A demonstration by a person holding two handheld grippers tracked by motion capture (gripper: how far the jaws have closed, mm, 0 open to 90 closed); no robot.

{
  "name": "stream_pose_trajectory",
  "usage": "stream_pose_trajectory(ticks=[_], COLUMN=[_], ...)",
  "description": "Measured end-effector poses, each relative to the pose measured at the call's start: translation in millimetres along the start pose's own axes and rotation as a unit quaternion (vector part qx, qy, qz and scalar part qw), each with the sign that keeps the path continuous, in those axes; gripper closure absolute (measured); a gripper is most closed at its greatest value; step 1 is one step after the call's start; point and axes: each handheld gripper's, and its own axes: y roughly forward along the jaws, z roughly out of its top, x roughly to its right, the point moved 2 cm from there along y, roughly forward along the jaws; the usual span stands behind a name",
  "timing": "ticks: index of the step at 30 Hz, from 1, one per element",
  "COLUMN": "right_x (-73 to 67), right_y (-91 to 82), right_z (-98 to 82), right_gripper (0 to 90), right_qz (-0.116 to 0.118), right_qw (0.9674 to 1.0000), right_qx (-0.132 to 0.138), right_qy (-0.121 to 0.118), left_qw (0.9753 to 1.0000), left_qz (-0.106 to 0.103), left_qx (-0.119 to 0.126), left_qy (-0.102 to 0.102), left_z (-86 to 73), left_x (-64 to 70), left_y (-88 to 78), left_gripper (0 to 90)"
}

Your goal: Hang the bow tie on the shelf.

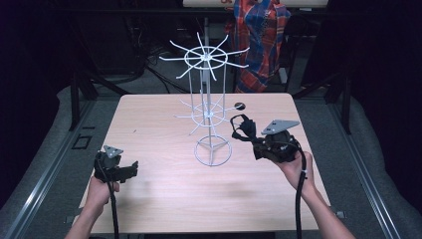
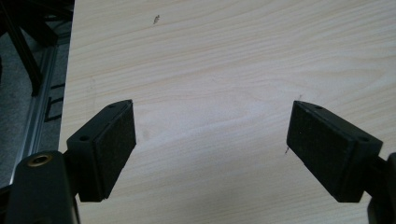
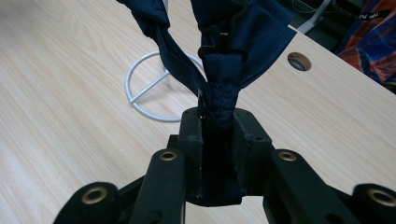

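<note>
Nearest the person, the left gripper [image 1: 130, 168] hangs low over the pale wood-grain table [image 1: 149, 199], well to the near left of the white wire display stand with two tiers of radiating hooks [image 1: 209, 117]. In the left gripper view its jaws stand wide apart with bare tabletop between the black pads [image 2: 116, 140], so it carries nothing.

A little farther in, just to the right of the stand, the right gripper [image 1: 255, 141] is clamped on a dark navy fabric bow tie with a thin black strap [image 1: 243, 127]. The right gripper view shows the jaws pressed together around the gathered middle of the cloth [image 3: 219, 70], with the loose ends rising above them and the stand's round wire base ring [image 3: 154, 88] on the table beyond. The bow tie is lifted off the table, at about the level of the stand's lower ring of hooks and near it, but apparently touching none of them.

Judged from this, the pick-up is done and the hanging is left: the strap has yet to be looped over a hook and let go. Every hook on both tiers looks empty.

Farthest back, behind the stand and off the table, hangs a red, blue and white plaid cloth [image 1: 261, 30].
</note>
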Motion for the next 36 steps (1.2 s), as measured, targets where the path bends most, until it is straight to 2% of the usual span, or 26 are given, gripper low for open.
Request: stream_pose_trajectory(ticks=[15,22,36], right_x=[-2.3,-8.1,-13.5], right_y=[9.4,19.0,33.5], right_z=[2.9,7.6,16.1], right_gripper=[74.9,74.9,74.9], right_qz=[0.005,0.01,0.018], right_qw=[0.9999,0.9997,0.9994], right_qx=[-0.008,-0.019,-0.026], right_qy=[-0.003,-0.014,-0.016], left_qw=[1.0,1.0,1.0], left_qz=[0.001,0.001,0.002], left_qx=[0.001,0.0,0.002], left_qy=[-0.001,0.0,-0.001], left_z=[0.2,-0.2,-0.4], left_x=[0.7,-0.4,-0.2], left_y=[0.2,-0.5,-0.1], left_gripper=[16.0,16.0,16.0])
